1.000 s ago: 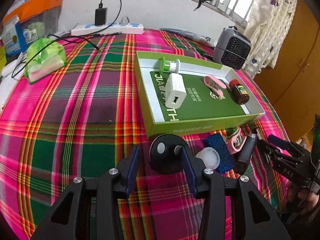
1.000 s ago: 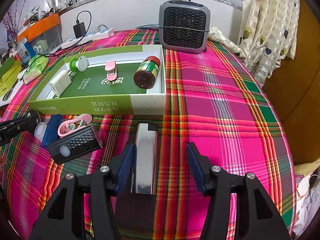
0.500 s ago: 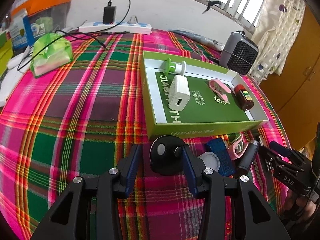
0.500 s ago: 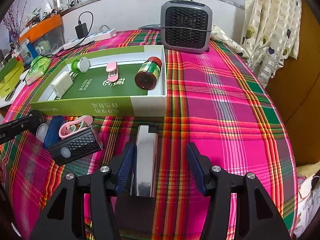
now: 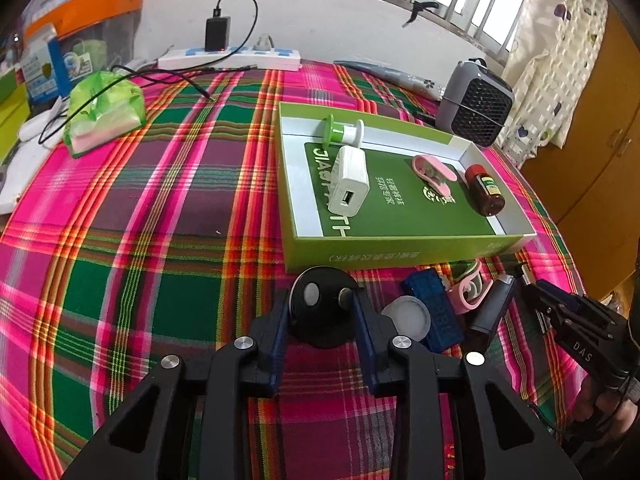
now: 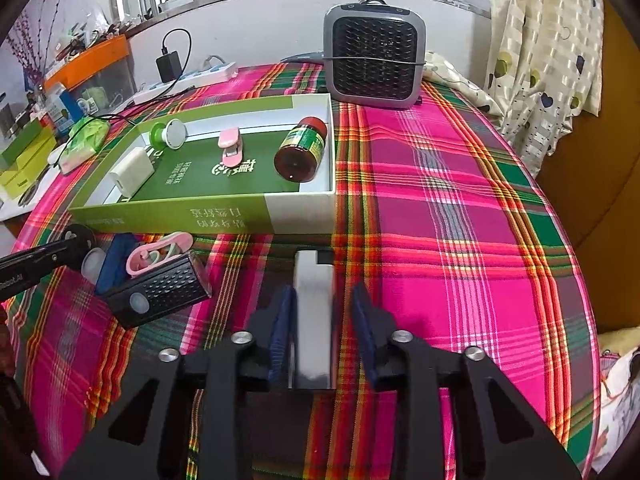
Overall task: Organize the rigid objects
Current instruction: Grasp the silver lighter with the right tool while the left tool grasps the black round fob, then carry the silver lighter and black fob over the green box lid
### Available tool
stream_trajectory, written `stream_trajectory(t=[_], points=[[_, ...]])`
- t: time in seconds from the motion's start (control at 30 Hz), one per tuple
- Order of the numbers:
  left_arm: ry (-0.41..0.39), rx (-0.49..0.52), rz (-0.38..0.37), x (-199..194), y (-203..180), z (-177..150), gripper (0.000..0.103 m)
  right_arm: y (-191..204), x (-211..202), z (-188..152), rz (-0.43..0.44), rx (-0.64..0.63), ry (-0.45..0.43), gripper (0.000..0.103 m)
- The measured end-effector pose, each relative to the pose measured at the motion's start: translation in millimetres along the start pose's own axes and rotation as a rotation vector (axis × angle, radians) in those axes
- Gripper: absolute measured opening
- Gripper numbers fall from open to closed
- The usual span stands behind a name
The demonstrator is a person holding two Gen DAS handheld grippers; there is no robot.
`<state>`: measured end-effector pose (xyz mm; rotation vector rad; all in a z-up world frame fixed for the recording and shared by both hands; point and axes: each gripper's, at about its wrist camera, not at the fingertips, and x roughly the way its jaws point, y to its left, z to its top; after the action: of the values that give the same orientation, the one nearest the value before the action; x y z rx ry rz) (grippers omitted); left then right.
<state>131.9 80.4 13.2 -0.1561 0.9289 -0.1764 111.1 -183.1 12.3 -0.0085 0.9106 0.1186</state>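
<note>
A green tray box (image 5: 384, 244) (image 6: 208, 216) holds a white charger (image 5: 352, 186), a green-white spool (image 5: 342, 132), a pink clip (image 5: 434, 170) and a brown bottle (image 5: 486, 190). My left gripper (image 5: 322, 314) is shut on a black round disc (image 5: 322, 304) just in front of the box. My right gripper (image 6: 320, 316) straddles a silver lighter (image 6: 314, 304); its left finger touches the lighter, a gap shows on the right. A white cap (image 5: 406, 318), blue block (image 5: 434, 310), pink clip (image 6: 160, 252) and black flashlight (image 6: 160, 294) lie beside them.
A grey fan heater (image 6: 374, 56) stands behind the box. A green tissue pack (image 5: 104, 110), a power strip (image 5: 230, 58) with a charger and cable, and boxes lie at the far left. The plaid cloth covers the table.
My left gripper has closed on the black disc and lifted it slightly. My right gripper's jaws have narrowed around the silver lighter.
</note>
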Motion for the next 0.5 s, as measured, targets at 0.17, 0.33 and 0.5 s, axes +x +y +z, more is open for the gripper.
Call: stream_trajectory(t=[0.17, 0.33, 0.5], points=[[-0.005, -0.003, 0.002, -2.2, -0.6, -2.0, 0.029, -0.1, -0.9, -0.9, 0.016, 0.001, -0.002, 0.025], [-0.01, -0.006, 0.004, -5.3, -0.6, -5.6, 0.029, 1.3, -2.4, -2.7, 0.029, -0.006, -0.002, 0.025], [-0.012, -0.005, 0.01, -6.9, -0.3, -7.1, 0.029, 3.0, -3.2, -3.3, 0.032, -0.014, -0.003, 0.025]])
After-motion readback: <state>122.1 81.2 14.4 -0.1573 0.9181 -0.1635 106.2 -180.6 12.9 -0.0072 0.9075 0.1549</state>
